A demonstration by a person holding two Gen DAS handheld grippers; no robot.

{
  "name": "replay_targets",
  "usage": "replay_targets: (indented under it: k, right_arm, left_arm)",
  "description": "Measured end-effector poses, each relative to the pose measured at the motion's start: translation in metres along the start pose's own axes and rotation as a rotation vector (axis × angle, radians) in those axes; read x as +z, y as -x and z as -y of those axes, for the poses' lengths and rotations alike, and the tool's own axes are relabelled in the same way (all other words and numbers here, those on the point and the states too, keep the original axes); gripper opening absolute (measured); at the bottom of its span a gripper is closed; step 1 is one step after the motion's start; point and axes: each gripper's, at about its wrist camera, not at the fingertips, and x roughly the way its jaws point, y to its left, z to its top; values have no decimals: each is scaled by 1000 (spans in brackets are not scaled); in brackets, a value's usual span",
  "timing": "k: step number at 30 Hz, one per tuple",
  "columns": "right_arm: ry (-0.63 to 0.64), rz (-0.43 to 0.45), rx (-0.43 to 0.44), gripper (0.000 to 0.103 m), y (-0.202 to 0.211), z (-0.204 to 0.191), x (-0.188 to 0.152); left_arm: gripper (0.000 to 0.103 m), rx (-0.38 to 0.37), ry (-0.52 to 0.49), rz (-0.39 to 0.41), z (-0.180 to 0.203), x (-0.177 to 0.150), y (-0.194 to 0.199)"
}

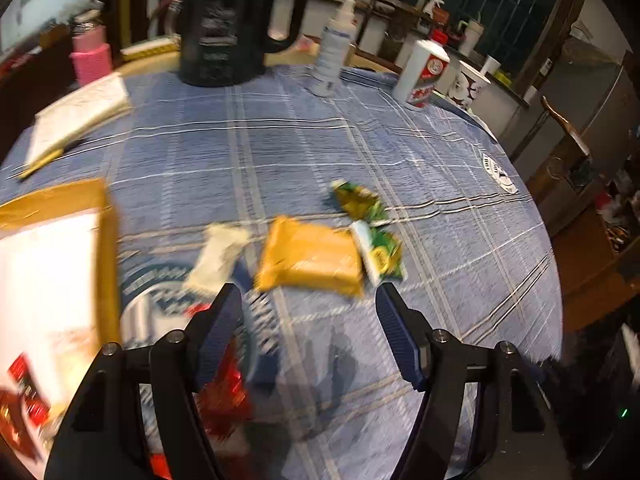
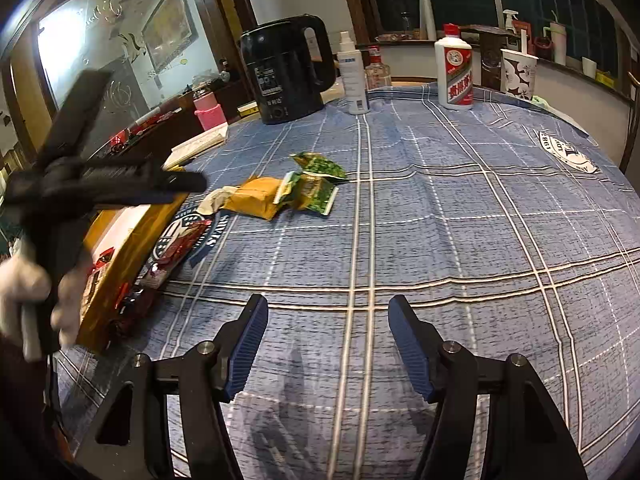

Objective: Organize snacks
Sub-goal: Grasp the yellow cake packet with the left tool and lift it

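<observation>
A yellow snack packet (image 1: 310, 258) lies on the blue plaid tablecloth, with two green packets (image 1: 360, 200) (image 1: 380, 252) beside it and a white packet (image 1: 218, 256) to its left. They also show in the right wrist view: yellow (image 2: 256, 196), green (image 2: 318, 166) (image 2: 310, 192), white (image 2: 216, 200). A red packet (image 1: 224, 396) (image 2: 180, 240) lies next to a yellow-walled cardboard box (image 1: 48, 272) (image 2: 132, 240). My left gripper (image 1: 308, 300) is open and empty, just short of the yellow packet. My right gripper (image 2: 328, 312) is open and empty over bare cloth.
At the table's far side stand a black kettle (image 2: 286, 68), a white spray bottle (image 2: 354, 76), a white and red liquor bottle (image 2: 454, 70), a paper cup (image 2: 518, 72) and a pink bottle (image 2: 208, 110). A notebook (image 1: 76, 114) lies at the left. The table edge curves off at the right.
</observation>
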Motion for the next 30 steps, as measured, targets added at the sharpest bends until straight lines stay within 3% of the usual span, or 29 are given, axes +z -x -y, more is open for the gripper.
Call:
replay_targets:
  k: [5, 8, 13, 16, 20, 23, 25, 30]
  right_arm:
    - [-53, -39, 32, 65, -14, 14, 0]
    - [-57, -42, 48, 65, -17, 16, 1]
    - [-62, -26, 67, 65, -14, 20, 3]
    - [-81, -28, 80, 65, -16, 25, 4]
    - [-104, -43, 93, 65, -19, 29, 2]
    - [-105, -42, 100, 65, -15, 31, 5]
    - [-98, -34, 101, 65, -10, 34, 12]
    - [-117, -7, 133, 67, -8, 48, 41]
  left_arm:
    - [70, 33, 24, -2, 7, 37, -39]
    - [69, 74, 14, -61, 9, 45, -67]
    - [56, 24, -79, -162, 25, 24, -76]
    - [56, -13, -138, -209, 35, -1, -59]
    - [57, -90, -105, -164, 32, -20, -28]
    - [67, -108, -69, -104, 24, -32, -11]
    - [72, -98, -104, -74, 25, -42, -6]
    - [72, -45, -192, -111, 34, -49, -20]
